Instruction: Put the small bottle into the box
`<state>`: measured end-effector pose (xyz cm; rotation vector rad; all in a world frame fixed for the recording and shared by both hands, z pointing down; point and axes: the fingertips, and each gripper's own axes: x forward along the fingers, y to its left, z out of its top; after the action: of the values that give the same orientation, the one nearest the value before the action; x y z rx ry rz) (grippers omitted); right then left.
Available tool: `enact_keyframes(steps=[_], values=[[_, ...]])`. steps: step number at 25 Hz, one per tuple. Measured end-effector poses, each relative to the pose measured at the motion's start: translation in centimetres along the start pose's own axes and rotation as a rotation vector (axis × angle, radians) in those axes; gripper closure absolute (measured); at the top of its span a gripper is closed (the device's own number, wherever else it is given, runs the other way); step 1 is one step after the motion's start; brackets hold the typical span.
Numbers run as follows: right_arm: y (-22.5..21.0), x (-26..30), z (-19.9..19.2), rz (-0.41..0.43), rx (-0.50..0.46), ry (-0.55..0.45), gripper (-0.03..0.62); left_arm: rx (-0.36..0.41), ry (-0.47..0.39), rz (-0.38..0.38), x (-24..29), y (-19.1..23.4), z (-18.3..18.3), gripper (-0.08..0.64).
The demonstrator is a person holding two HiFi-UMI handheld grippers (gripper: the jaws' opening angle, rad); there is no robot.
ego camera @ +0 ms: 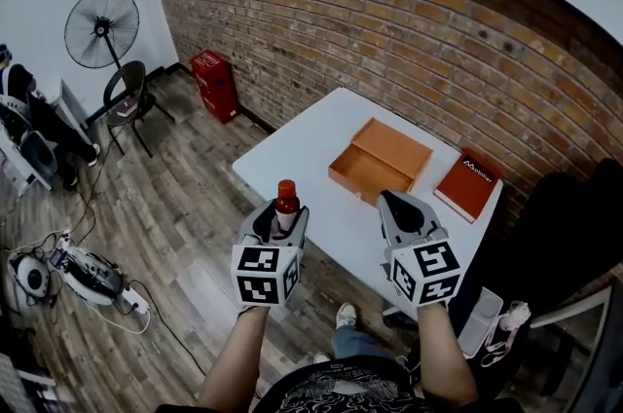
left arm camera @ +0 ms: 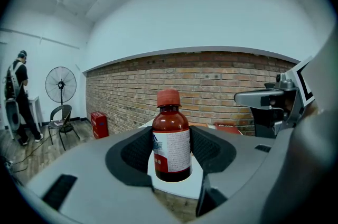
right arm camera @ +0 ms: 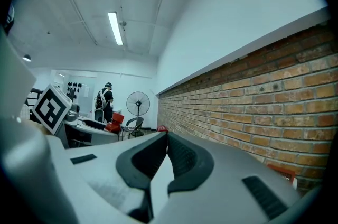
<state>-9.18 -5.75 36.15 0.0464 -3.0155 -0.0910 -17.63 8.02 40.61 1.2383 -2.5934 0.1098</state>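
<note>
left gripper view: left claw [left arm camera: 171, 153] clamps the small bottle [left arm camera: 171, 138] round its labelled middle. probably light, stiff, slippery. right claw [right arm camera: 165, 157] closed, empty.

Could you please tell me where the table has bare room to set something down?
The widest bare patch is the table's left end, between the box and the left corner. A strip along the near edge, in front of the box, is also free. The right end is crowded: the red book lies close beside the box.
</note>
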Motion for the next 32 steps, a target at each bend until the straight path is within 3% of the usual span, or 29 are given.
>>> enact_keyframes(steps=[10,32], values=[[-2.8,5.1,-0.1,-0.012,0.011,-0.003,0.571,0.008,0.013,-0.009,5.4,2.2,0.8,0.327],[-13.9,14.8,-0.6,-0.106,0.075,0.013,0.571,0.056,0.056,-0.1,21.0,2.4,4.8,0.327]])
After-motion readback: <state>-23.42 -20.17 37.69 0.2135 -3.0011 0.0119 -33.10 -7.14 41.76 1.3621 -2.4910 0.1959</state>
